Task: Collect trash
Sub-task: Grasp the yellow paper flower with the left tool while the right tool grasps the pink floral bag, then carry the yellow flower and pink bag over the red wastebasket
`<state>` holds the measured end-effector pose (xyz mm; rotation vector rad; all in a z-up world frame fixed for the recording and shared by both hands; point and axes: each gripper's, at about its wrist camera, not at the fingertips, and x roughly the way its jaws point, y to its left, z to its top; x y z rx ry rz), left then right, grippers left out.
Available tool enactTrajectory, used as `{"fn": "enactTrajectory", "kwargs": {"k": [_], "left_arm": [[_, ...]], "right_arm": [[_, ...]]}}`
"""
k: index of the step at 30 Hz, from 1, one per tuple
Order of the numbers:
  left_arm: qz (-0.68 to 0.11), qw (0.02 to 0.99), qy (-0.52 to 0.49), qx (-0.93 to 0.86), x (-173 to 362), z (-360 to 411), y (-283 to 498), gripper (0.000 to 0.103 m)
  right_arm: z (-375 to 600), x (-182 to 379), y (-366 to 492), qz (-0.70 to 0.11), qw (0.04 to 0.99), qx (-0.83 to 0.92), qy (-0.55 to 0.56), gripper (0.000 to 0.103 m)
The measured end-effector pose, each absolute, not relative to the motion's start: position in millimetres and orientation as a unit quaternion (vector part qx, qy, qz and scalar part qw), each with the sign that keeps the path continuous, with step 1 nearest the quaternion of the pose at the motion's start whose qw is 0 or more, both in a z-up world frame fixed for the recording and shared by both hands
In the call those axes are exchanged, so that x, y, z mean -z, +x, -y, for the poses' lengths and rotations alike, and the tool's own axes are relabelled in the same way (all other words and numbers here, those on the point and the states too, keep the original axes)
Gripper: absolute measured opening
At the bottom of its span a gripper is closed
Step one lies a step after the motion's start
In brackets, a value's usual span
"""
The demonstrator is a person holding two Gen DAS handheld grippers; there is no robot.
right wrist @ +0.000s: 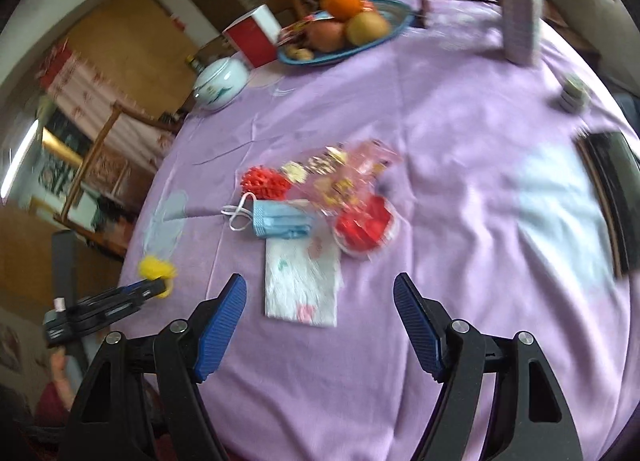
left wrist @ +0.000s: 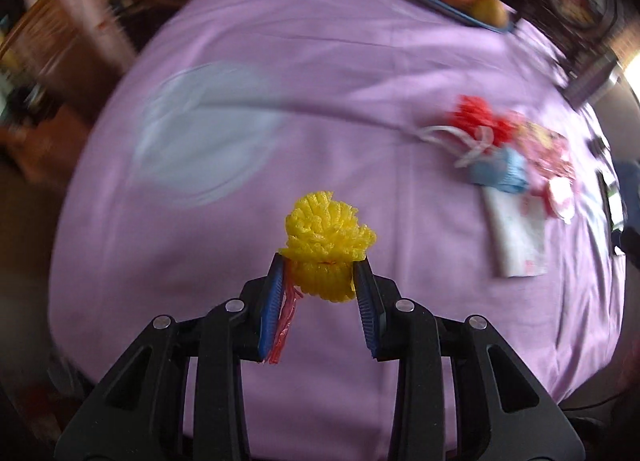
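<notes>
My left gripper is shut on a yellow foam fruit net and holds it above the purple tablecloth; a red plastic scrap hangs by the left finger. The net also shows in the right wrist view, at the table's left edge. My right gripper is open and empty above the near side of the table. Ahead of it lies a trash pile: a white napkin, a blue face mask, a red foam net, a red wrapper and a pink snack wrapper.
A blue fruit plate with an orange and apples, a red box and a white lidded pot stand at the far side. A carton and a small jar stand at the right. A dark object lies at the right edge.
</notes>
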<state>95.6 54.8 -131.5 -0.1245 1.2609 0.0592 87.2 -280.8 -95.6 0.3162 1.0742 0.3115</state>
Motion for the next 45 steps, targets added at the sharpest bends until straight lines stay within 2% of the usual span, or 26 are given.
{"fn": "enactTrajectory", "kwargs": {"k": [9, 16, 17, 18, 19, 21, 25, 34, 45], "left_arm": [[-0.580, 0.801, -0.098, -0.113, 113, -111, 47, 0.036], [-0.574, 0.799, -0.114, -0.140, 103, -121, 24, 0.036], [-0.573, 0.799, -0.114, -0.142, 102, -121, 23, 0.036], [-0.572, 0.800, -0.114, -0.141, 100, -121, 22, 0.036], [-0.571, 0.801, -0.114, -0.140, 100, -120, 22, 0.037], [-0.570, 0.802, -0.113, -0.136, 99, -119, 22, 0.037], [-0.569, 0.807, -0.107, -0.119, 99, -112, 31, 0.037], [-0.564, 0.820, -0.081, -0.062, 95, -89, 58, 0.037], [-0.548, 0.835, -0.059, -0.004, 88, -63, 77, 0.037]], "right_arm": [[276, 118, 151, -0.525, 0.825, -0.141, 0.156, 0.079], [264, 140, 174, -0.541, 0.822, -0.125, 0.126, 0.081], [263, 140, 175, -0.539, 0.824, -0.125, 0.119, 0.077], [262, 139, 175, -0.537, 0.826, -0.128, 0.115, 0.062], [262, 137, 174, -0.535, 0.827, -0.131, 0.110, 0.054], [263, 133, 171, -0.531, 0.828, -0.139, 0.110, 0.032], [269, 115, 159, -0.504, 0.843, -0.147, 0.116, 0.027], [283, 76, 118, -0.466, 0.860, -0.147, 0.147, 0.027], [278, 58, 70, -0.454, 0.862, -0.156, 0.161, 0.027]]}}
